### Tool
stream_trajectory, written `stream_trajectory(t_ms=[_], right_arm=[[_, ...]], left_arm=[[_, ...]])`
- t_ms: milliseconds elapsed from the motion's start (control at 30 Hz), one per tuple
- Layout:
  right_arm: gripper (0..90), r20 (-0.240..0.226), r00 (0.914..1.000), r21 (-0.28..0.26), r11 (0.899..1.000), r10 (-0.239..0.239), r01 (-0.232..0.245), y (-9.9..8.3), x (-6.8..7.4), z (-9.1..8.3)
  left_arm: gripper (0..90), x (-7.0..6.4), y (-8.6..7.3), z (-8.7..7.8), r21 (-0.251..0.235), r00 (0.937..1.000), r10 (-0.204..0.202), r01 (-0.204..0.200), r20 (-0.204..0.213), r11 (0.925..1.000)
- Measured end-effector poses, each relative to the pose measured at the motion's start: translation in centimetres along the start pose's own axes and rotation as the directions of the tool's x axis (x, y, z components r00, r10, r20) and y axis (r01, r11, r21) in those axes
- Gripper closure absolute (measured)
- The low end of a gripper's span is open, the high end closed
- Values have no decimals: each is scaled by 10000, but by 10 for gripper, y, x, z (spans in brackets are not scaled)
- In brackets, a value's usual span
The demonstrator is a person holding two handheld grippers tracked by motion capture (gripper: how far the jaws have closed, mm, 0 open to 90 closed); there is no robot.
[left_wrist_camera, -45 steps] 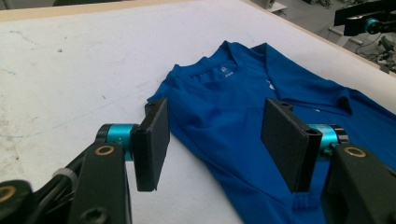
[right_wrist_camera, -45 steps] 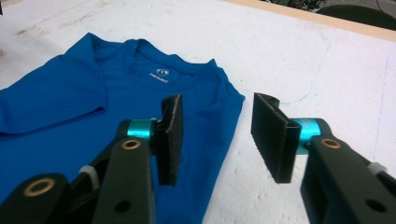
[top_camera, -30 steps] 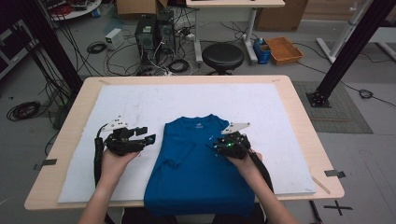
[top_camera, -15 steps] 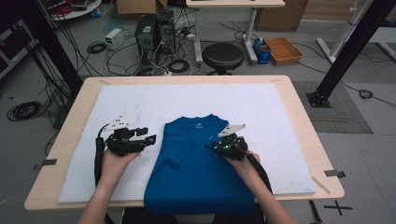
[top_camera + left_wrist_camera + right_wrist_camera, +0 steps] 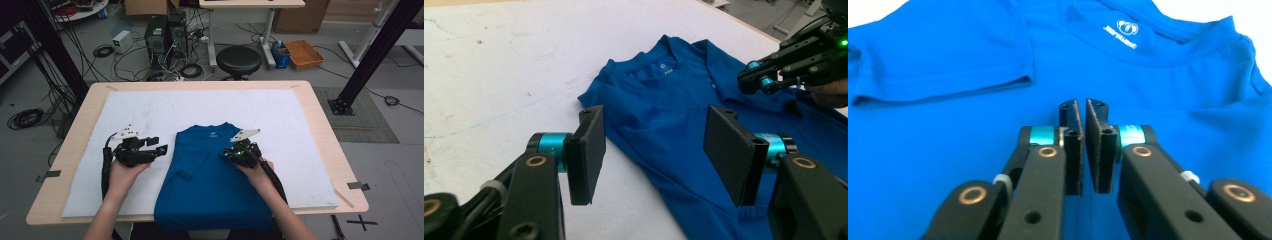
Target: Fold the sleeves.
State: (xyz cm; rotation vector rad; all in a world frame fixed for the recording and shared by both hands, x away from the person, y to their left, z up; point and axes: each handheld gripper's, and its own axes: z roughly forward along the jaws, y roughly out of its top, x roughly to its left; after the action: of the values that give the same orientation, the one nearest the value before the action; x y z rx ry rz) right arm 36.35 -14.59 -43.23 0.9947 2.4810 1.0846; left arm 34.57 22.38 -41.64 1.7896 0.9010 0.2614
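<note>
Grippers (image 5: 161,148) (image 5: 231,152) w/ shirt (image 5: 212,190) on mat (image 5: 300,130)

Light wooden table (image 5: 320,125), a white mat (image 5: 200,107) covered most of its top, blue T-shirt (image 5: 210,195) lay flat on the mat, hem overhanging the near edge.

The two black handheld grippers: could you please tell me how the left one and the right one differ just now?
The left gripper has its jaws spread wide; the right gripper has its jaws almost closed, with nothing visibly between them. The left gripper sits at the edge of the blue T-shirt, partly above the white mat; the right gripper is over the shirt's middle. Both are black with teal fittings.
</note>
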Motion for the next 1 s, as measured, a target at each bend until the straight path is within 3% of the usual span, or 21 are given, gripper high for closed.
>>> stream_trajectory(t_ms=[200, 367, 467, 600, 767, 1000], right_arm=[[723, 42, 9999, -406, 9990, 163, -161, 0, -5, -9], [579, 379, 9979, -1104, 9927, 532, -487, -5, -21, -34], [502, 678, 9933, -1590, 9838, 941, -824, -11, -34, -51], [412, 1262, 9787, -2233, 9659, 1621, -1311, -23, -52, -70], [397, 1756, 9602, -2742, 9475, 2172, -1642, -36, -69, -86], [384, 1983, 9487, -2957, 9379, 2461, -1815, -44, -78, -95]], left_arm=[[422, -1, 0, -1, -116, 10000, 27, -27, -47, 9999], [422, 0, 0, -2, -140, 9999, 82, -84, -131, 9999], [422, 1, 1, -3, -174, 9998, 97, -100, -144, 9998], [422, 2, 1, -4, -183, 9997, 123, -126, -192, 9998], [415, 2, 1, -4, -198, 9996, 86, -92, -271, 9998], [414, -1, 1, -1, -165, 9996, 143, -147, -253, 9998]])
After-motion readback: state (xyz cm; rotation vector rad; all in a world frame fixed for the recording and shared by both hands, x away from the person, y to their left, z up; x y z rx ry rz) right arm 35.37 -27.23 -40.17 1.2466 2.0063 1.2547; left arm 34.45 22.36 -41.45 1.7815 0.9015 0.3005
